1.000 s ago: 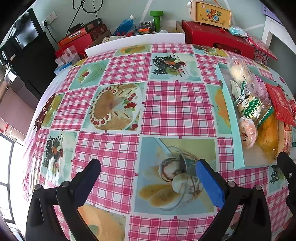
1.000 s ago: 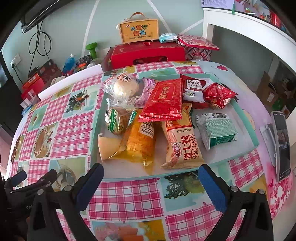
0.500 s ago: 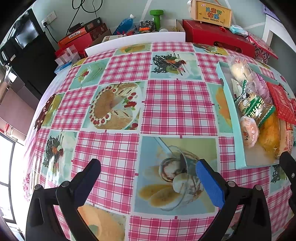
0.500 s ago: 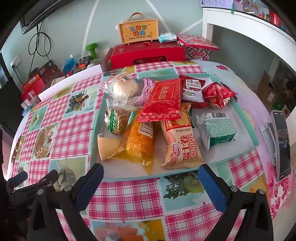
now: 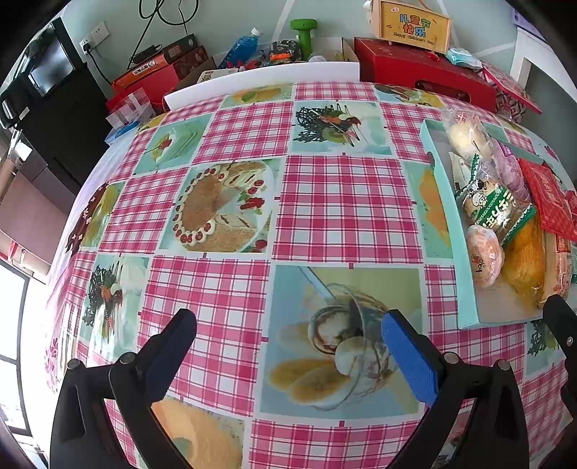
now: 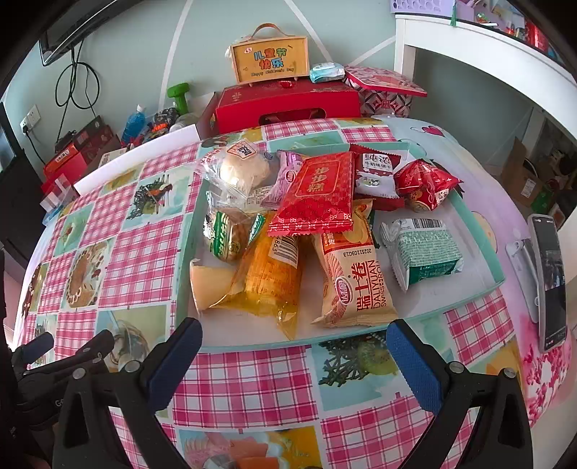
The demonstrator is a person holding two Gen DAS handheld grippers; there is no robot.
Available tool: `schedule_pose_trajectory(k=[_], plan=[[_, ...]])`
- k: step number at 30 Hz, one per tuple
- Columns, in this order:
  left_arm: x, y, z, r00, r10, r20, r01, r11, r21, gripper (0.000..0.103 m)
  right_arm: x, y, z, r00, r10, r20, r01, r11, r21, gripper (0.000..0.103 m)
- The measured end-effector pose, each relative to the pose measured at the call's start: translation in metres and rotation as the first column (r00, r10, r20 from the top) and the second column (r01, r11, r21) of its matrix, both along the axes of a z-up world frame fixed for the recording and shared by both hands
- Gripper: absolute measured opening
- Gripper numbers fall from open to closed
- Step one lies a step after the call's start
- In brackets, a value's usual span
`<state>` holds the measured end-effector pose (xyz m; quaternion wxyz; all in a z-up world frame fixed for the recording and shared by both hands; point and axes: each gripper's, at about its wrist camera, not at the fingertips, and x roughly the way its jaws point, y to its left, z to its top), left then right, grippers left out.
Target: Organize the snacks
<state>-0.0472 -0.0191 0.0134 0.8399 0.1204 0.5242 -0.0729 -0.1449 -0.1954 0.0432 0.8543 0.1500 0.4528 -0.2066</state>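
Note:
A shallow teal tray (image 6: 479,288) on the checked tablecloth holds several wrapped snacks: a red packet (image 6: 317,194), a yellow packet (image 6: 270,274), a beige swiss-roll pack (image 6: 353,277), a green-white pack (image 6: 422,249) and a bagged bun (image 6: 238,169). My right gripper (image 6: 294,346) hovers open just in front of the tray's near rim, nothing between its fingers. My left gripper (image 5: 288,342) is open over bare tablecloth, left of the tray (image 5: 465,274). In the right wrist view the left gripper (image 6: 65,357) shows at lower left.
A phone (image 6: 548,277) on a stand lies right of the tray. Behind the table stand a red gift box (image 6: 288,104), a yellow carry box (image 6: 268,59), a green dumbbell (image 5: 303,34) and a blue bottle (image 5: 241,47). A white shelf (image 6: 468,47) is at the right.
The left wrist view has shifted slightly, so the tray sits a little further right. The right gripper and the snacks look unchanged.

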Motion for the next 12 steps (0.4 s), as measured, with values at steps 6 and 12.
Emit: schedule_pose_trajectory(k=[6,12], plan=[[-0.0006,0.0017,0.0013,1.0,0.004,0.011,-0.004,1.0,-0.002,0.102,-0.0001,-0.0005,0.0001,1.0,0.001,0.0,-0.001,1.0,0.0,0.103],[-0.0017,-0.0004,0.0042,1.0,-0.011,0.023,0.012,1.0,-0.015,0.102,-0.0001,-0.0009,0.0001,1.0,0.001,0.0,-0.001,1.0,0.001,0.103]])
